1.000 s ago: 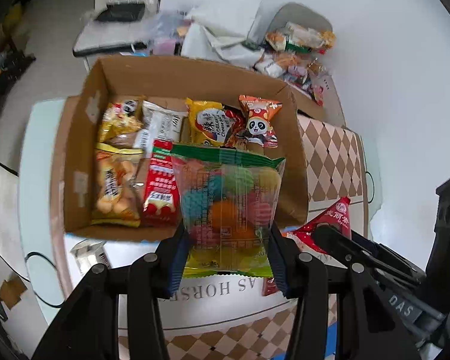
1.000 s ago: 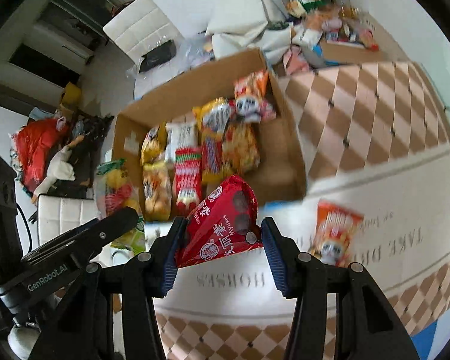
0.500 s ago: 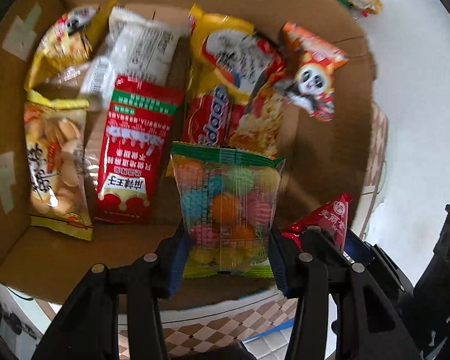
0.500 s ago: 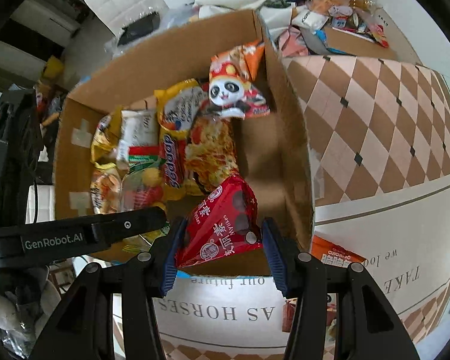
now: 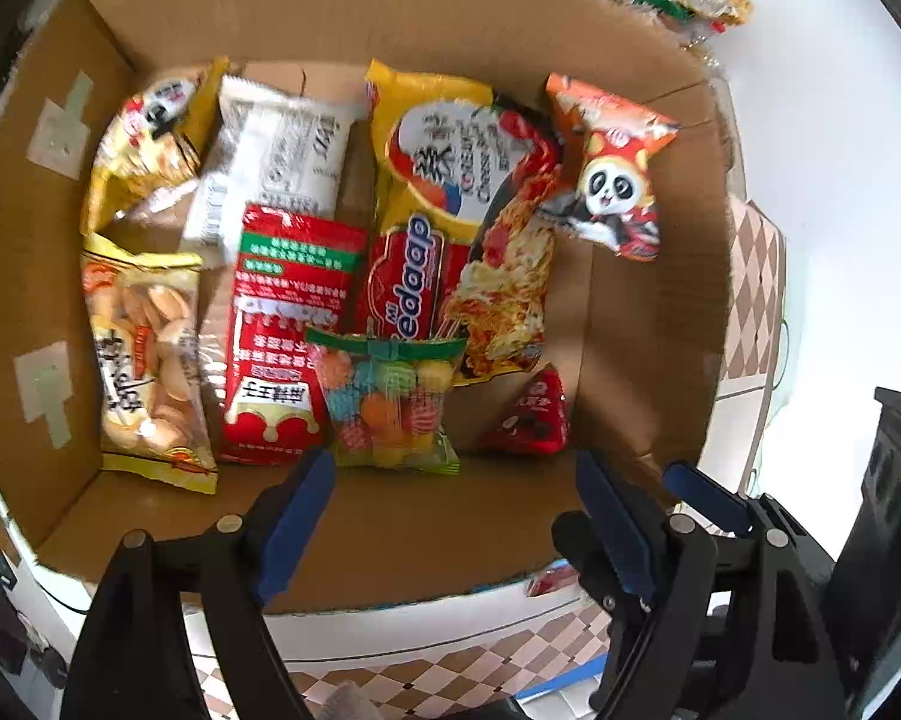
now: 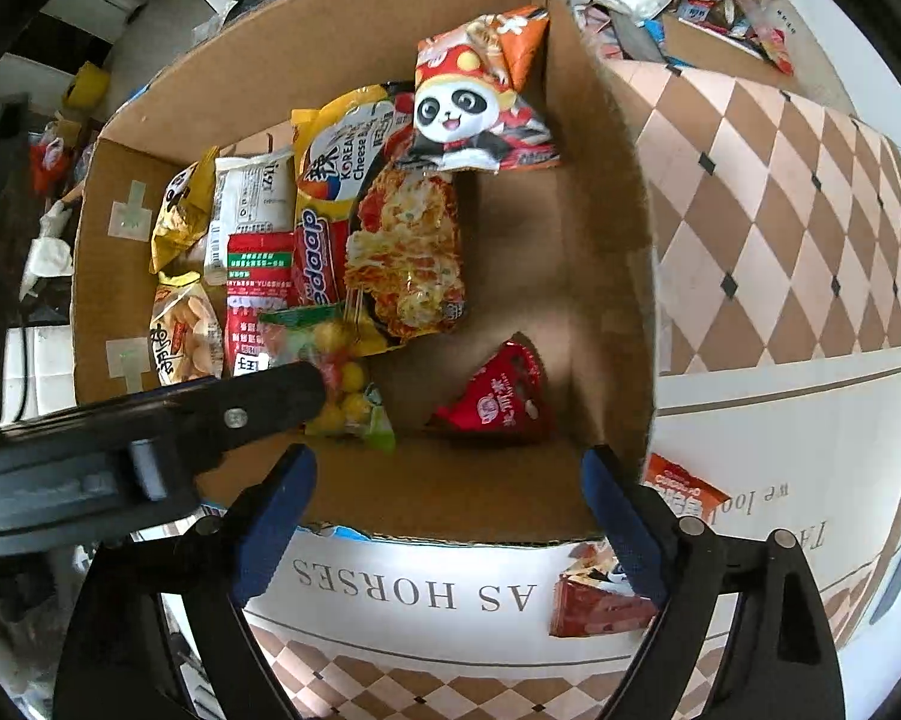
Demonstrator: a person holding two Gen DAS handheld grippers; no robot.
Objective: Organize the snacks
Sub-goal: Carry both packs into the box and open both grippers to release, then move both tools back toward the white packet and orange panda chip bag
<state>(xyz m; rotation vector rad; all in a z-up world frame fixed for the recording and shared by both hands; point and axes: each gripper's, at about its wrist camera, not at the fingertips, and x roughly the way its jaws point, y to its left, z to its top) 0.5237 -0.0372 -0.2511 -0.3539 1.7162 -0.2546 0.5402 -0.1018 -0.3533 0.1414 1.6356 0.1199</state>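
Right wrist view shows the cardboard box (image 6: 606, 192) largely filled with packets (noodles, biscuits, a panda bag), so most of the sorting looks done. A few snacks (image 6: 600, 600) lie outside on the tablecloth (image 6: 780, 450), likely next. Both tools point steeply down over the near edge. The left gripper (image 5: 450, 501) and right gripper (image 6: 450, 495) have just been opening and hold nothing; the candy bag (image 5: 390, 405) and red triangular packet (image 6: 498, 396) rest on the box floor.
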